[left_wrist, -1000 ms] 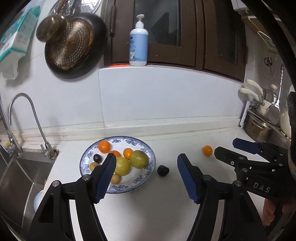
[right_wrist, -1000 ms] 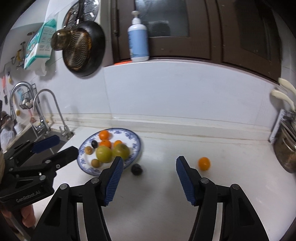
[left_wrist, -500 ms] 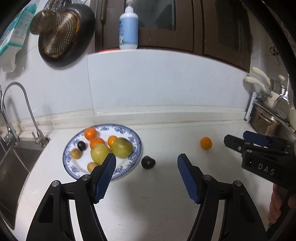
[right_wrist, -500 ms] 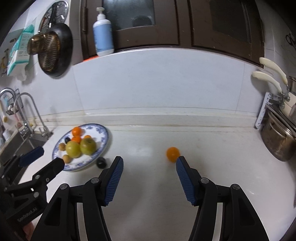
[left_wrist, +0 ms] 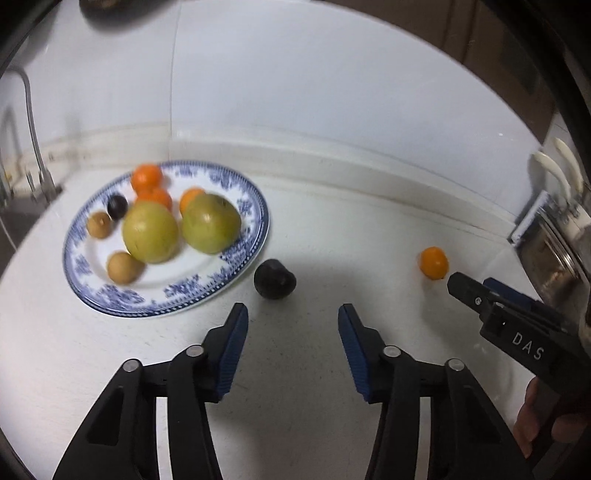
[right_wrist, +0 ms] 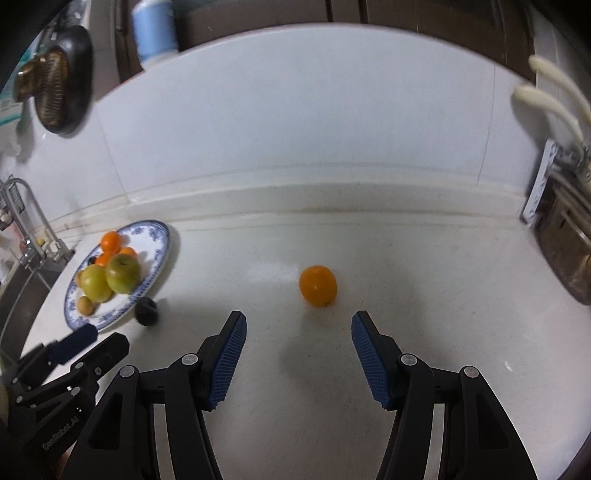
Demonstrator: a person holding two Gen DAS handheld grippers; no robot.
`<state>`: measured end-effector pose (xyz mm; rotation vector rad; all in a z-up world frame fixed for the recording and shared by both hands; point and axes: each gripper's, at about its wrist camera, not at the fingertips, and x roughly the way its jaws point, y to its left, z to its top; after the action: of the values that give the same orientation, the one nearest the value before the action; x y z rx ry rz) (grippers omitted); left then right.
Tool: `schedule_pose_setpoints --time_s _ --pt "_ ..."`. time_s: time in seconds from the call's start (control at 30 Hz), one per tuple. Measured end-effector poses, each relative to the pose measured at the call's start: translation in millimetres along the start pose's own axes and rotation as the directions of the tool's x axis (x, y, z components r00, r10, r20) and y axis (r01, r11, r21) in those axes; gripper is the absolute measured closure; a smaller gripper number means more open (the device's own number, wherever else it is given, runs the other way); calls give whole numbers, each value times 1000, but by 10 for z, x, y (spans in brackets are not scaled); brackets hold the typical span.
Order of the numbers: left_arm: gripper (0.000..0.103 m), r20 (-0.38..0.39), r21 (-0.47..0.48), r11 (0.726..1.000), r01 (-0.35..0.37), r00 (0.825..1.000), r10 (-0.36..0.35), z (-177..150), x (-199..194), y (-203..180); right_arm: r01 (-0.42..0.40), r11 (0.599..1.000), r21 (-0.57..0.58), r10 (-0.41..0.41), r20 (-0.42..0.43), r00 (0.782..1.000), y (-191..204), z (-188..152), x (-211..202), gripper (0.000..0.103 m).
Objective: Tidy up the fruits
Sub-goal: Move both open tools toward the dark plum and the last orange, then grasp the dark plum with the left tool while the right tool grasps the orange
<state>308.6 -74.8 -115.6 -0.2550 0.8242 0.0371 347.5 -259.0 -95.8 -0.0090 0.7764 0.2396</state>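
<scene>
A blue-patterned plate point(left_wrist: 236, 273) holds two green apples, small oranges, brown fruits and a dark one. A dark plum point(left_wrist: 274, 283) lies on the counter just right of the plate, a little ahead of my open, empty left gripper point(left_wrist: 291, 317). A loose orange point(right_wrist: 318, 285) lies on the counter just ahead of my open, empty right gripper point(right_wrist: 298, 325). The orange also shows in the left wrist view point(left_wrist: 433, 262), with the right gripper point(left_wrist: 476, 290) close behind it. The plate point(right_wrist: 162, 243), the plum point(right_wrist: 147, 312) and the left gripper point(right_wrist: 92, 339) show at the left of the right wrist view.
A sink with a tap point(left_wrist: 29, 110) is at the far left. A steel pot point(right_wrist: 569, 258) and a rack with white handles point(right_wrist: 546, 103) stand at the right. A pan point(right_wrist: 62, 92) hangs on the tiled wall; a soap bottle point(right_wrist: 155, 33) stands above.
Both grippers have moved forward and down toward the counter. The plum is now close ahead of the left gripper, the orange close ahead of the right. Both stay open.
</scene>
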Motion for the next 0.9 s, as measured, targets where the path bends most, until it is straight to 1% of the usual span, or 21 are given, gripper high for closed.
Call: schedule_pose_setpoints --time_s 0.03,0.2,0.37,0.43,0.53,0.73,0.83,0.9 --pt "62 -12 -8 1000 -4 1000 4 5 51 2 4 1000 2 -4 -17 1000 -11 5 70 43" --pt "62 -18 -15 1000 -26 1000 26 39 172 -16 -2 1000 16 3 -64 998 -55 22 313 43" --pt "62 -30 -27 999 -31 999 30 90 267 -3 12 999 36 -9 -83 996 -106 56 446 43" --pt "63 -27 -34 998 -47 999 46 113 289 -1 11 999 50 -6 -93 996 -133 70 489 43" --pt "63 -31 -24 998 -50 998 50 131 324 -12 7 998 70 0 -106 994 -182 95 553 44" --pt "63 -26 -31 997 -76 997 75 171 348 5 22 998 51 -16 -116 993 -176 157 657 47" --pt "63 -24 -42 996 -81 996 80 199 367 35 27 999 45 -21 -118 993 -170 200 701 51" --pt "63 -23 -38 995 -88 996 87 207 375 38 23 999 46 -18 -118 993 -172 218 709 61"
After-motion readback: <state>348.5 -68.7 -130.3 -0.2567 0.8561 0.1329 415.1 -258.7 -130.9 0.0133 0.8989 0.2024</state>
